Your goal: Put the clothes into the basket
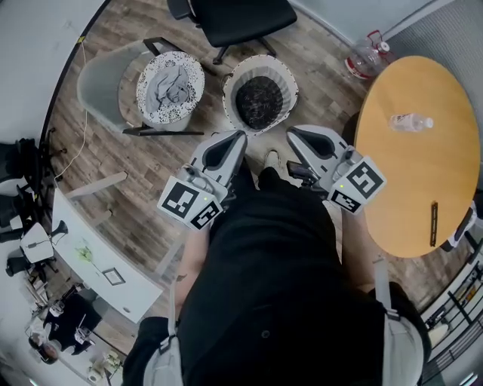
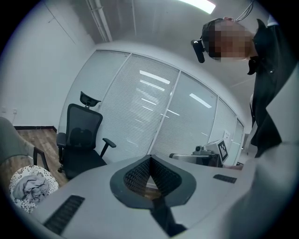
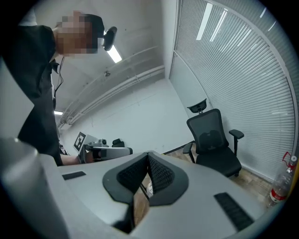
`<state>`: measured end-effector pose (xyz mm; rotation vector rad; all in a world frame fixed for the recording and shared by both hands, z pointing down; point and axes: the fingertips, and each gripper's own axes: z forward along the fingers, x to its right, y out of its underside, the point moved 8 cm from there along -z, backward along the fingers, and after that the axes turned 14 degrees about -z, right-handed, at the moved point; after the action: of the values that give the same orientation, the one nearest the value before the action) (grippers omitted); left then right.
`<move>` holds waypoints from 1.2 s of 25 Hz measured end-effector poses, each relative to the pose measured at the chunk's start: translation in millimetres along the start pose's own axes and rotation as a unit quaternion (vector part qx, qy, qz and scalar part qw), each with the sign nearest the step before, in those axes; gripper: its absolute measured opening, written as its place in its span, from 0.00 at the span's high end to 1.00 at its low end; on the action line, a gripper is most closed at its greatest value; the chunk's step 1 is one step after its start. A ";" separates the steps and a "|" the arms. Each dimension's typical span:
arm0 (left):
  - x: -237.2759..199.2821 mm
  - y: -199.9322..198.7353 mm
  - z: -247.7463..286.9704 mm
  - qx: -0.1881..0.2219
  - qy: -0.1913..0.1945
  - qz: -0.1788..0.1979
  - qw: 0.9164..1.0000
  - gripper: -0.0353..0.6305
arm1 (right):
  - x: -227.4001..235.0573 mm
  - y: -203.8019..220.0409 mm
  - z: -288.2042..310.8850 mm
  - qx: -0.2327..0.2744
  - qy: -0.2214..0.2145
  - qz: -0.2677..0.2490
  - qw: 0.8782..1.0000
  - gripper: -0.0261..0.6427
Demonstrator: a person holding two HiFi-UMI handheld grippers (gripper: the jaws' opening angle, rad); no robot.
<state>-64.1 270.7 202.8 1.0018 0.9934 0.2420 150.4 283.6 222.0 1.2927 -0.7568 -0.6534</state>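
Black-and-white speckled basket (image 1: 146, 107) with grey clothes (image 1: 167, 87); white ribbed basket (image 1: 232, 81), black within; pale grey left claw (image 1: 240, 136) and right claw (image 1: 291, 133) with black-and-white square markers; honey-orange worktop (image 1: 407, 181); brown wood-grain floor (image 1: 136, 166); black chair (image 1: 241, 19).

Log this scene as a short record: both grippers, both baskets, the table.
left gripper: shut, empty
right gripper: shut, empty
speckled basket: holds grey clothes
white basket: beside the speckled one, dark inside, contents unclear
round table: wooden top, bears a plastic bottle
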 end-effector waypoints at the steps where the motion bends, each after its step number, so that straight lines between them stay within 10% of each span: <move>1: -0.9 0.5 -1.8 0.001 -0.003 -0.002 1.000 0.93 | 0.1 0.2 0.4 0.001 -0.001 0.003 1.000 0.94; 30: -104.9 -63.6 -11.9 0.001 0.015 -0.025 1.000 0.93 | 0.4 -26.4 126.5 -0.016 -0.024 -0.009 1.000 0.94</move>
<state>-148.3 181.1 211.8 0.9768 1.0447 0.2136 49.4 204.1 209.5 1.2595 -0.7724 -0.7106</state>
